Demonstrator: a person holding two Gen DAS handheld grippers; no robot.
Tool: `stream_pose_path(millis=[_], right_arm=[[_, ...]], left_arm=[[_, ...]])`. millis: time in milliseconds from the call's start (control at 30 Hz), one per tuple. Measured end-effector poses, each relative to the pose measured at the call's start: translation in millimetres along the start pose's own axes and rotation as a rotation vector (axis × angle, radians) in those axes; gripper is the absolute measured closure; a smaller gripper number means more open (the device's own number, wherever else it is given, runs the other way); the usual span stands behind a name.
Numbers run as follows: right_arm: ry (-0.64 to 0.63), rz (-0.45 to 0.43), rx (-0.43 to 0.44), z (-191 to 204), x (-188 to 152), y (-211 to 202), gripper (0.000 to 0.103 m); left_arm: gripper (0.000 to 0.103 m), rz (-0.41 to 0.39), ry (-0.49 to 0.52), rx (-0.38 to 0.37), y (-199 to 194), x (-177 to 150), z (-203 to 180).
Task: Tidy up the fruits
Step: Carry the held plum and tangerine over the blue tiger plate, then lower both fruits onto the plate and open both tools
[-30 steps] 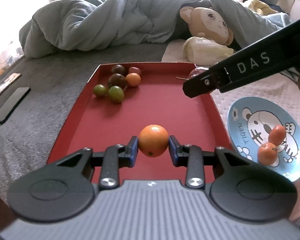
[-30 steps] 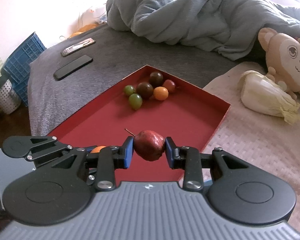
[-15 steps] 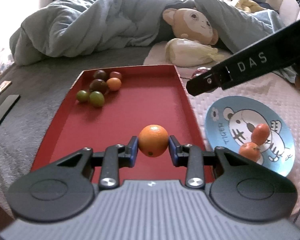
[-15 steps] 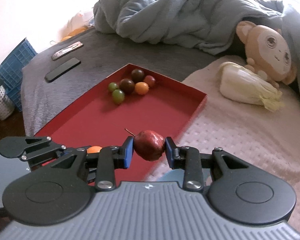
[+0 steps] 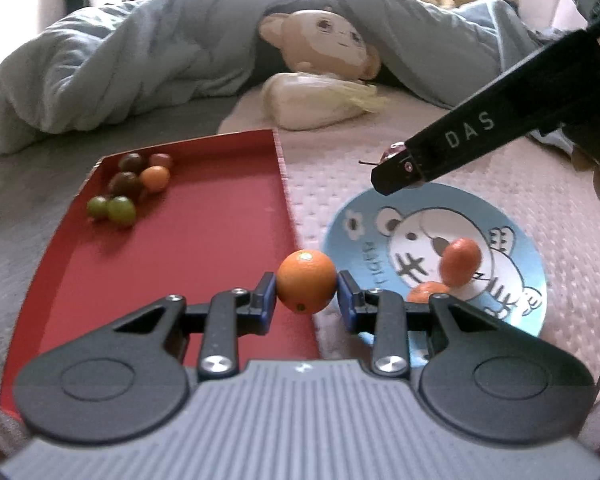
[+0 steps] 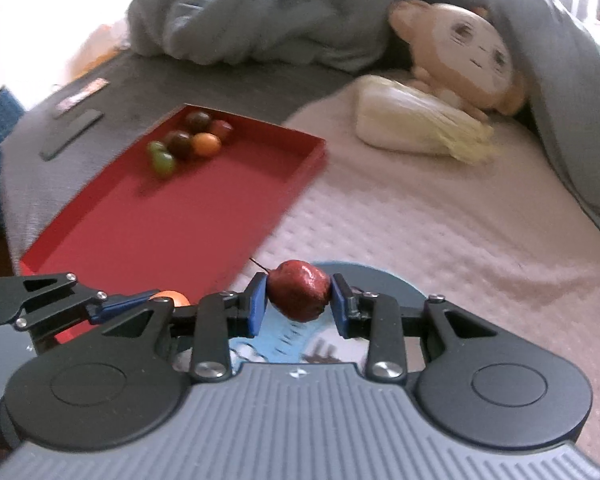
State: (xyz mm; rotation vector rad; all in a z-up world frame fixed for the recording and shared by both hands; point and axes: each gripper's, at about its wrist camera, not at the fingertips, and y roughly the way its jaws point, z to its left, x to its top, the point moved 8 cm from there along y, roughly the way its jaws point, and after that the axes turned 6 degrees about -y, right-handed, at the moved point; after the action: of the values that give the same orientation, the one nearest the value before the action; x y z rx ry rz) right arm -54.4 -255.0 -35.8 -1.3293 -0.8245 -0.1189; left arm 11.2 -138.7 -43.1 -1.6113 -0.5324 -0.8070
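Note:
My left gripper [image 5: 306,294] is shut on a round orange [image 5: 306,286], held over the right rim of the red tray [image 5: 204,236] beside the blue cartoon plate [image 5: 512,240]. Two small orange fruits [image 5: 460,262] lie on that plate. My right gripper [image 6: 299,298] is shut on a dark red apple-like fruit [image 6: 298,290] with a thin stem, above the plate's [image 6: 376,276] near edge. In the left wrist view the right gripper [image 5: 396,174] shows as a black arm over the plate's far rim. Several small fruits [image 5: 130,186] cluster in the tray's far left corner.
A grey duvet [image 5: 140,64], a monkey plush toy [image 5: 324,44] and a pale cabbage [image 5: 312,100] lie behind the tray. The plate rests on a pink textured mat [image 6: 440,220]. A dark phone and a flat strip [image 6: 72,132] lie on the grey cover at left.
Both grippers have shifted to the right with their fruits, from over the red tray toward the blue plate. Both grips stay the same.

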Motion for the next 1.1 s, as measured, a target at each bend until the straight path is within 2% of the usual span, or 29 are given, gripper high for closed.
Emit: stream_pose_path(millis=[400,833,933,1033,1100], right_arm=[[0.051,0.108,-0.07,-37.9,-37.5,13.9,0.064],[0.097,0.143,-0.107,-47.9,-43.1,20.0,0.064],[0.11,0.14,-0.106,-50.2,-43.8,19.8,0.064],[0.12,0.136,-0.103,-51.7,-44.1,19.9,0.062],[0.127,0.124,-0.101,-52.9,-42.7,18.9,0.057]], left_arm=[[0.067,0.008,0.054,-0.043,26.3,9.6,-36.7],[0.067,0.009,0.122,-0.086,28.5,5.9,-60.0],[0.059,0.004,0.129,-0.082,27.2,5.7,-62.0],[0.059,0.002,0.128,-0.092,25.9,6.8,-63.5],[0.059,0.003,0.123,-0.095,25.8,7.8,-64.0]])
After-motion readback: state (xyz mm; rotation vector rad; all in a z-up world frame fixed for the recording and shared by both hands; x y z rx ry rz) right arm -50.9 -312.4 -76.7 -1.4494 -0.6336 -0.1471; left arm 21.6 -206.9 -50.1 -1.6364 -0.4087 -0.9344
